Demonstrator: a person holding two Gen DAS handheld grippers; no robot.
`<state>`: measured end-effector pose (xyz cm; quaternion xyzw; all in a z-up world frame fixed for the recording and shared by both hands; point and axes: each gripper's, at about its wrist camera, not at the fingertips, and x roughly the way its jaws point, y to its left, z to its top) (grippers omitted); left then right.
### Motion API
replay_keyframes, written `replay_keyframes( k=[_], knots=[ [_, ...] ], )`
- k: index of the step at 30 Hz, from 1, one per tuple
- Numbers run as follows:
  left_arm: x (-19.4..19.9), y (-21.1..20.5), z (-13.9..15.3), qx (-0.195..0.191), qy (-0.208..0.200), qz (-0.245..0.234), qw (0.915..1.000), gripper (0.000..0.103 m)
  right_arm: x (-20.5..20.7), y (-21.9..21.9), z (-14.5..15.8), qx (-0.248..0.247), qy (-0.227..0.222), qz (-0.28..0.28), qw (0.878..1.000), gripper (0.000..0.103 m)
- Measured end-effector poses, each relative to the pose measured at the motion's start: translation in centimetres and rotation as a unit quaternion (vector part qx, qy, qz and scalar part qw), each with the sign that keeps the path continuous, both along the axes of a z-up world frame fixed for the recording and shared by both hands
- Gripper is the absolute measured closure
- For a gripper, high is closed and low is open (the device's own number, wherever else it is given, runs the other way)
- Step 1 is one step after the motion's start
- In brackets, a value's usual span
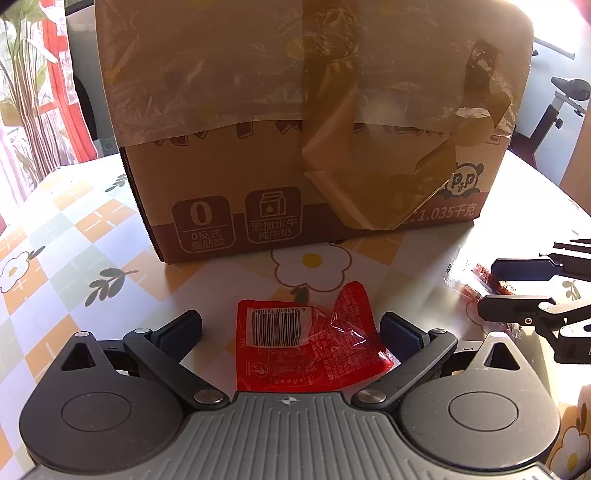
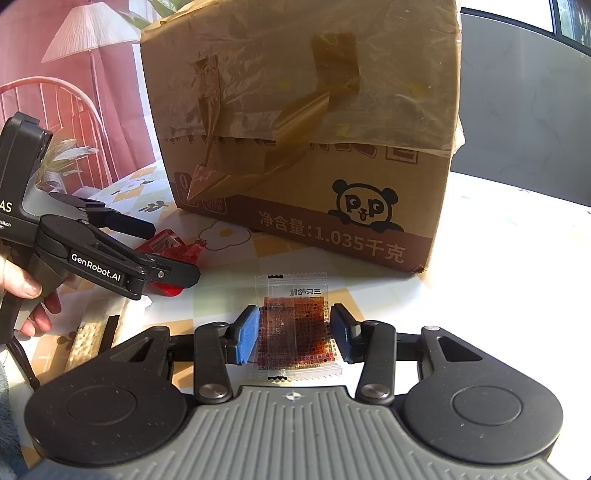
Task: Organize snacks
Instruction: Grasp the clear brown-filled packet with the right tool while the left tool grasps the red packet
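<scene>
Box top cut off. Left tool (image 1: 291,328) spread around a crinkled red snack packet (image 1: 310,343); right tool (image 2: 294,334) pinches a clear packet (image 2: 295,328) of dark snack on the tabletop (image 1: 110,258).

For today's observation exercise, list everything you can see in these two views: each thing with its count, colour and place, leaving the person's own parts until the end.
cardboard box: one, brown with peeling tape and a panda print, standing at the back of the table.
red snack packet: one, red with a barcode label, lying on the table between the open left claw's fingers, untouched.
clear snack packet: one, transparent with dark brown contents, lying on the table, right claw's pads at its sides.
tablecloth: one, white with orange checks and flowers, covering the table.
chair: one, red, behind the table on the left.
lamp: one, pale pleated shade, behind the chair.
left claw: one, black, open.
right claw: one, black with blue pads.
hand: one, holding the left claw's handle.
</scene>
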<state>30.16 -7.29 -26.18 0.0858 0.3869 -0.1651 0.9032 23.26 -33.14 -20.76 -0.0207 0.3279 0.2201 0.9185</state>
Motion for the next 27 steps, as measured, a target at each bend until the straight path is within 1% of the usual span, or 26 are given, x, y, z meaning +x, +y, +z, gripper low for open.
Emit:
replay_keyframes(
  k=[6,9,10,11,14,18,20,21,22,23,27],
  knots=[
    [-0.2,0.6,0.2,-0.003,0.000,-0.005,1.0000,0.000,0.0,0.0,0.0,0.001,0.000,-0.001,1.000,0.057],
    [-0.1,0.9,0.6,-0.004,0.010,-0.009,0.9999,0.004,0.0,0.0,0.0,0.002,0.001,-0.001,1.000,0.057],
    [-0.3,1.0,0.7,0.004,0.006,-0.007,0.9999,0.012,0.0,0.0,0.0,0.003,0.001,-0.001,1.000,0.057],
    [-0.5,1.2,0.9,0.002,0.004,-0.008,1.0000,0.019,0.0,0.1,0.0,0.004,0.001,-0.001,1.000,0.057],
    [-0.7,1.9,1.2,-0.003,0.004,-0.011,0.9999,0.027,0.0,0.1,0.0,0.005,0.002,-0.002,1.000,0.057],
    [-1.2,2.1,1.5,-0.011,-0.003,-0.026,0.9996,0.033,0.0,0.0,0.0,0.006,0.002,-0.002,1.000,0.057],
    [-1.7,2.2,1.9,-0.022,-0.012,-0.035,0.9991,0.043,-0.1,0.0,0.1,0.006,0.002,-0.002,1.000,0.057],
    [-2.0,2.3,2.2,-0.028,-0.018,-0.036,0.9988,0.046,-0.1,0.0,0.0,0.006,0.002,-0.002,1.000,0.057],
    [-2.1,2.4,2.4,-0.035,-0.019,-0.038,0.9985,0.064,-0.1,0.0,0.0,0.006,0.002,-0.002,1.000,0.057],
    [-2.3,2.7,2.5,-0.046,-0.020,-0.037,0.9981,0.065,-0.1,0.0,0.0,0.006,0.002,-0.002,1.000,0.057],
    [-2.4,3.4,2.4,-0.062,-0.016,-0.031,0.9975,0.065,-0.1,0.0,0.0,0.006,0.002,-0.002,1.000,0.057]
  ],
)
